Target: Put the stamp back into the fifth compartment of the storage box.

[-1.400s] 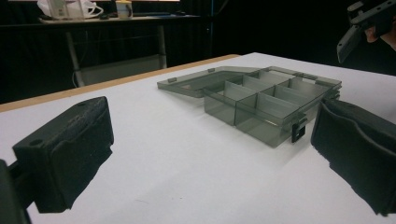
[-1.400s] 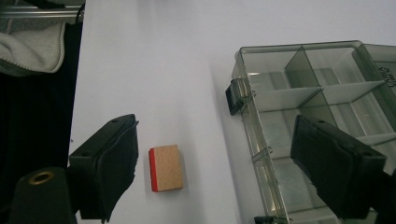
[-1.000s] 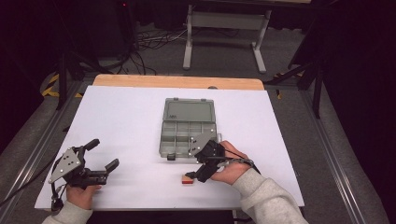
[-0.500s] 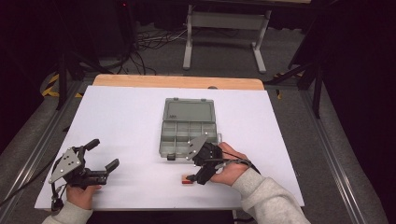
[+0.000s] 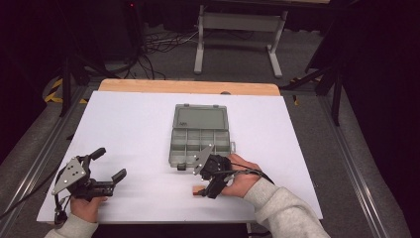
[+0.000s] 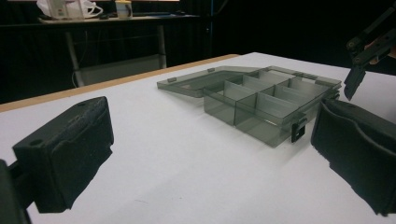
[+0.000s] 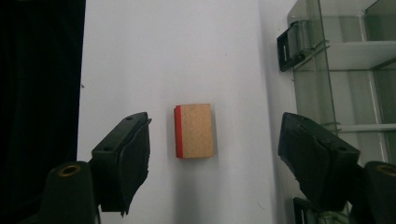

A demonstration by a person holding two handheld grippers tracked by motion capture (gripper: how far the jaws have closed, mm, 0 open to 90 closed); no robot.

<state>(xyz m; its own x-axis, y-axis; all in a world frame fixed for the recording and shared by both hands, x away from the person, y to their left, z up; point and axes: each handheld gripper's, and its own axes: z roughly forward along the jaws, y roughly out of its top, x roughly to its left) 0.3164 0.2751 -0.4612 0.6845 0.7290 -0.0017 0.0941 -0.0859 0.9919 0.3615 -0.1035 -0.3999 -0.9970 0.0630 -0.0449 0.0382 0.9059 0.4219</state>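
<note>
A small tan wooden block (image 7: 195,130) with a red side lies flat on the white table near its front edge, also seen as the block (image 5: 197,190) in the high view. My right gripper (image 7: 215,122) hovers over it, open, with a jaw on either side of the block and touching nothing. In the high view the right gripper (image 5: 203,181) sits just in front of the box. My left gripper (image 5: 110,162) rests at the front left, open and empty. Its own view shows the left gripper (image 6: 210,158) facing the box.
An open clear grey compartment box (image 5: 174,148) lies mid-table, its lid flat behind it and its several compartments looking empty. Its front wall (image 6: 261,133) and a black latch (image 7: 292,44) stand close to my right gripper. White table (image 5: 129,129) lies bare to the left.
My right gripper has shifted slightly left, closer over the block. The block, the box and the left gripper have not moved.
</note>
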